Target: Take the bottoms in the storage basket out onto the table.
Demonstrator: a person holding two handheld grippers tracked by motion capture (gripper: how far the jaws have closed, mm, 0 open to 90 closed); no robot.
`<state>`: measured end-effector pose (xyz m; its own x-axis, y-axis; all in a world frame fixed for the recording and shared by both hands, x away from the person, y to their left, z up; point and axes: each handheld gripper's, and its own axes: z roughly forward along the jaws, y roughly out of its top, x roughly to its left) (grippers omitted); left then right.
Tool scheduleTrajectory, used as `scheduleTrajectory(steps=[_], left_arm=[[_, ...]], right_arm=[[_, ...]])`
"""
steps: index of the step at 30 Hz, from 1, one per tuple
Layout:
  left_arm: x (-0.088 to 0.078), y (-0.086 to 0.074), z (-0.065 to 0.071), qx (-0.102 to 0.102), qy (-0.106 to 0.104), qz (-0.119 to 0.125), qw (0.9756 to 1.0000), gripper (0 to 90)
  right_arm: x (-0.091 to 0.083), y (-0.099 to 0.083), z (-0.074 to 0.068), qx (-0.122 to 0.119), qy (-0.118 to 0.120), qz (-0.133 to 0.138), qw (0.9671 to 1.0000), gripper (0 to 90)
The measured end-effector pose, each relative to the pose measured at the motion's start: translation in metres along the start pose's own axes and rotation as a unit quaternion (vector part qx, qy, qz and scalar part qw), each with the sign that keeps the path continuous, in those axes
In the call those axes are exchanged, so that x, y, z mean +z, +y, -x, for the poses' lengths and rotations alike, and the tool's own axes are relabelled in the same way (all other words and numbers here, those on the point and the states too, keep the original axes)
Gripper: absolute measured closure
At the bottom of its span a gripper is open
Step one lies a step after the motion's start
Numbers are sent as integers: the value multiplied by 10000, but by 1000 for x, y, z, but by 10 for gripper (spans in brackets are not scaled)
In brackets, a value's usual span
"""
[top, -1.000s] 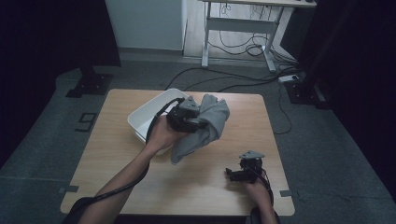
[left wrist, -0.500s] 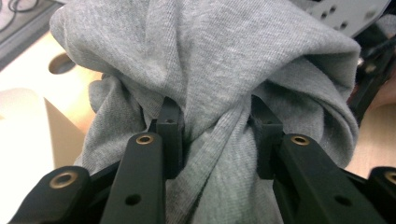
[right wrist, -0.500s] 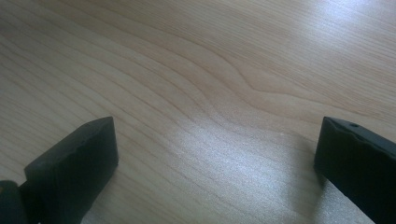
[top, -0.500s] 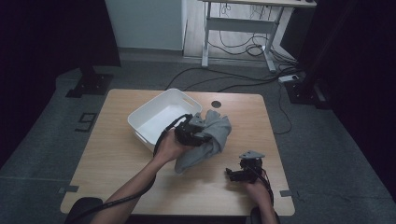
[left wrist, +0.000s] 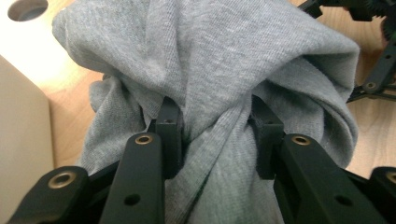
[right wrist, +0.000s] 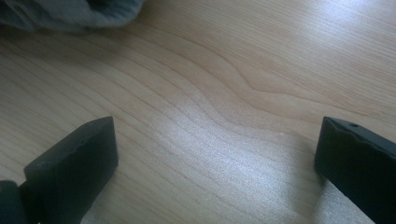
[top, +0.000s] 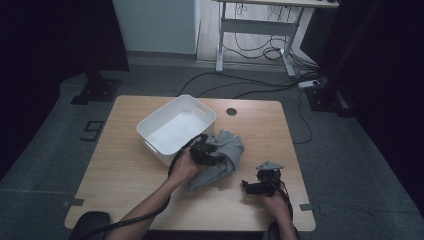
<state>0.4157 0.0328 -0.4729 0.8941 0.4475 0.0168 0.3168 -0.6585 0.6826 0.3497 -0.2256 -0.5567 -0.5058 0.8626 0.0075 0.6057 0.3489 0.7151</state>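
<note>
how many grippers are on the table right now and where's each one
2. The left gripper is mid-table beside the white bin, jaws clamped on a bunched grey cloth. The right gripper rests near the table's front right edge, jaws open over bare wood.

Cloth (top: 222, 159) on table (top: 125, 170), right of bin (top: 176, 127).

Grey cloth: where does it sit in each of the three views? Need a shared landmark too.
High view: grey cloth lies mid-table, just right of the white bin, bunched at the left gripper.
Left gripper view: it covers the centre, pinched between the two black jaws.
Right gripper view: only an edge, top left corner.
Shared landmark: the light wooden tabletop, which all three views show.
</note>
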Motion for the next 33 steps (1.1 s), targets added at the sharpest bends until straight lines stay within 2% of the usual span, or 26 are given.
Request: scheduleTrajectory(steps=[5, 11, 19, 21, 24, 26, 28, 31, 33], left_arm=[[8, -4, 0, -42, 13, -56, 10000, 626], [22, -14, -3, -204, -36, -159, 9997, 620], [27, -16, 0, -164, -28, -189, 9997, 587], [26, -15, 0, -166, -13, -167, 9997, 527], [23, -14, 1, -202, -32, -62, 9998, 380], [20, -14, 0, -294, -172, 36, 9994, 292], [16, -15, 0, -349, -225, 89, 9991, 205], [9, -18, 1, -362, -181, 123, 9991, 129], [3, -20, 2, -325, -122, 123, 9993, 113]], right_arm=[[0, 0, 0, -2, -1, -2, 10000, 0], [0, 0, 0, 10, 3, -10, 10000, 0], [0, 0, 0, 11, 2, -11, 10000, 0], [0, 0, 0, 15, 6, -13, 10000, 0], [0, 0, 0, 3, 2, -5, 10000, 0], [0, 0, 0, 1, 1, -4, 10000, 0], [0, 0, 0, 2, 3, -6, 10000, 0], [0, 0, 0, 1, 4, -8, 10000, 0], [0, 0, -1, 6, 1, -8, 10000, 0]])
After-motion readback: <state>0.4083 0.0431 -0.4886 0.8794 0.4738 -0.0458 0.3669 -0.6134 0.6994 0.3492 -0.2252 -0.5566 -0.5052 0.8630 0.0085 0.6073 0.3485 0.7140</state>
